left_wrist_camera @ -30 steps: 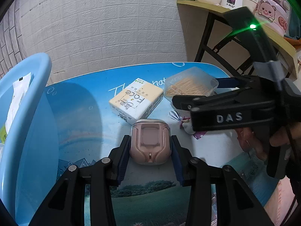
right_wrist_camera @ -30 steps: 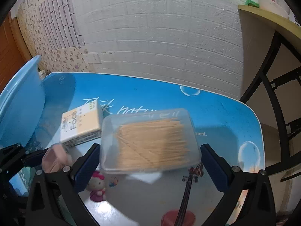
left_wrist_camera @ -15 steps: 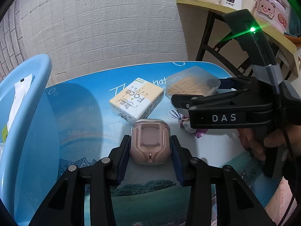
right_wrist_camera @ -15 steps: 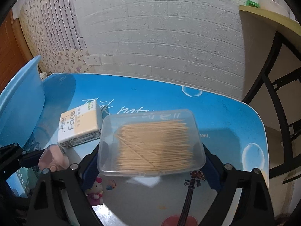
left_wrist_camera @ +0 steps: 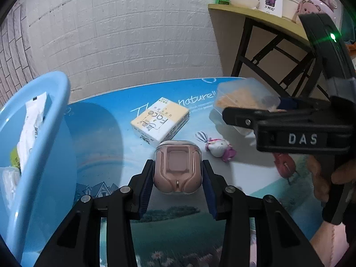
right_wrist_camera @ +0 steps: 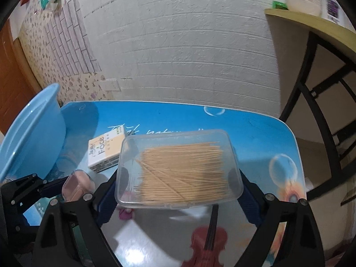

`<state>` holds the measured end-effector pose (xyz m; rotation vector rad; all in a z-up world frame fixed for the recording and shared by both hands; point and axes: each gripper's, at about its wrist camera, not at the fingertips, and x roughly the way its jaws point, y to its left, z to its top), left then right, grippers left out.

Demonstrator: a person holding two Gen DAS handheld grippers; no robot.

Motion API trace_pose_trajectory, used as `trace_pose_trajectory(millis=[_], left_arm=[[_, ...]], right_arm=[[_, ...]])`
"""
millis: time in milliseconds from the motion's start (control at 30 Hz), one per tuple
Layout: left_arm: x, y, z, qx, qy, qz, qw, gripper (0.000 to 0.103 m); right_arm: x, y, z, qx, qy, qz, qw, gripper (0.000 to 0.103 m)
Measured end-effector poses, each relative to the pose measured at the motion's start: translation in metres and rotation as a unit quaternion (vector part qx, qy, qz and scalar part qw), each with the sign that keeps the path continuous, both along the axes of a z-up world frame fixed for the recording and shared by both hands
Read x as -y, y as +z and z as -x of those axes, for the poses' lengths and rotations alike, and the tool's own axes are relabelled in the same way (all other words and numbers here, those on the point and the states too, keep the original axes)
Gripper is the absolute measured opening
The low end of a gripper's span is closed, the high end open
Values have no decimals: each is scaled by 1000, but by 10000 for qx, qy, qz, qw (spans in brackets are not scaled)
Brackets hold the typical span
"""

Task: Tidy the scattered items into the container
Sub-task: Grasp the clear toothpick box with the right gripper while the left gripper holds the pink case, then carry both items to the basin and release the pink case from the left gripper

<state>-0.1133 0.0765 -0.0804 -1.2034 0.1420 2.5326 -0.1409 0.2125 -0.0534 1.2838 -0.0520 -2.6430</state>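
My left gripper [left_wrist_camera: 177,164] is shut on a pink earbud case [left_wrist_camera: 178,153] that sits low over the blue picture table [left_wrist_camera: 100,138]. My right gripper [right_wrist_camera: 178,178] is shut on a clear box of toothpicks [right_wrist_camera: 180,166], its pads pressed on the two short ends. The box hangs above the table with its shadow underneath. In the left wrist view the toothpick box [left_wrist_camera: 242,98] shows at the right, behind the black right finger [left_wrist_camera: 244,116]. A blue basin [left_wrist_camera: 55,120] stands at the left with a white wrapper [left_wrist_camera: 33,120] inside.
A yellow-and-white tissue pack [left_wrist_camera: 160,120] and a small white-and-pink toy figure [left_wrist_camera: 219,148] lie on the table between the grippers. A wooden side table [left_wrist_camera: 255,13] with mugs stands to the right, by the white brick wall. A person's hand [left_wrist_camera: 322,178] holds the right gripper.
The right gripper's jaws closed onto the toothpick box and raised it off the table. The left gripper kept still with the earbud case.
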Motion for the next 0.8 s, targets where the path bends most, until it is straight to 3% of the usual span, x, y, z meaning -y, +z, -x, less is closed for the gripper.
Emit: trace_pose_trajectory(millis=[500, 800], left_arm=[[8, 40, -54, -352, 28, 11, 9994, 40], [18, 49, -83, -412, 129, -8, 9991, 40]], right_arm=[[3, 14, -82, 141, -281, 189, 9993, 93], [5, 21, -131, 210, -555, 417, 9974, 93]])
